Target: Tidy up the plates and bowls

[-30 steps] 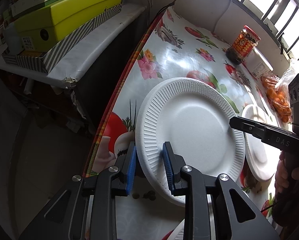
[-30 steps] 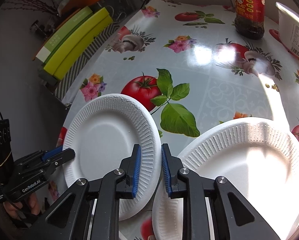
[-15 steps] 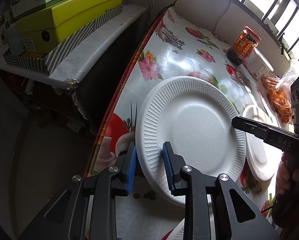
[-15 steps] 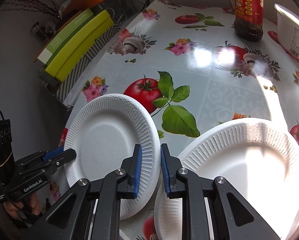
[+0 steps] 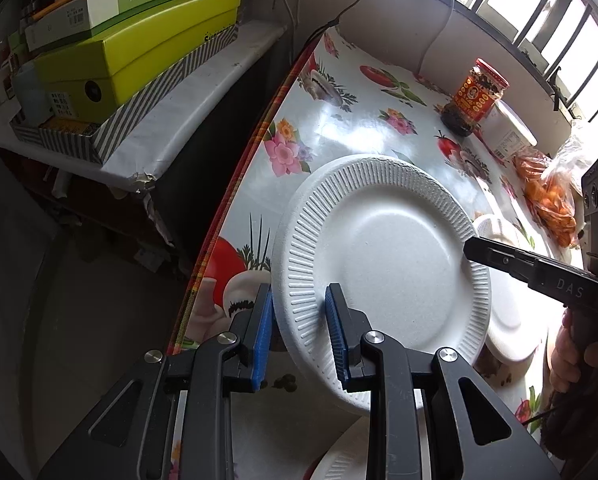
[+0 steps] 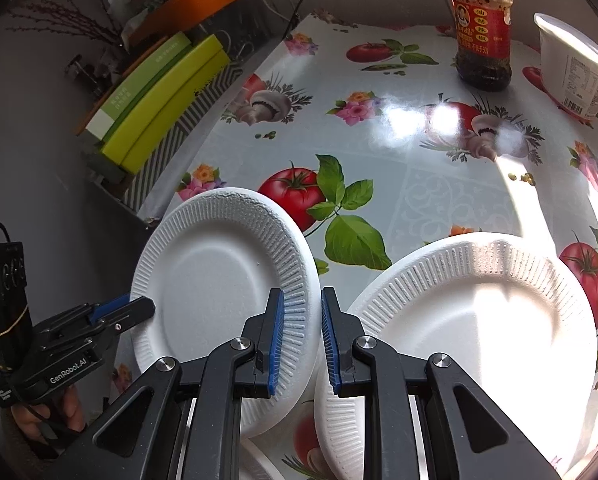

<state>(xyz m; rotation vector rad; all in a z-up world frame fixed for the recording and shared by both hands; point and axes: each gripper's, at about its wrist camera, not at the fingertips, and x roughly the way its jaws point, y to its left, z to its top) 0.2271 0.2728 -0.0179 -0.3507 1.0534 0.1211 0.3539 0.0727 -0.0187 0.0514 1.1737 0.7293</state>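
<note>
Plate (image 5: 383, 264) tilted above the table (image 5: 351, 120) near its left edge, rim pinched on opposite sides by both grippers: left gripper (image 5: 299, 336) clamped on the near rim, right gripper (image 6: 302, 336) clamped on the right rim. Second plate (image 6: 475, 320) flat on the table just beside.

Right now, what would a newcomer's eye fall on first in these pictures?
Probably the white ribbed plate held off the fruit-printed tablecloth, its rim pinched by the left gripper and the right gripper from opposite sides. Next, a second white plate beside it, and the red-labelled sauce jar at the far edge.
</note>
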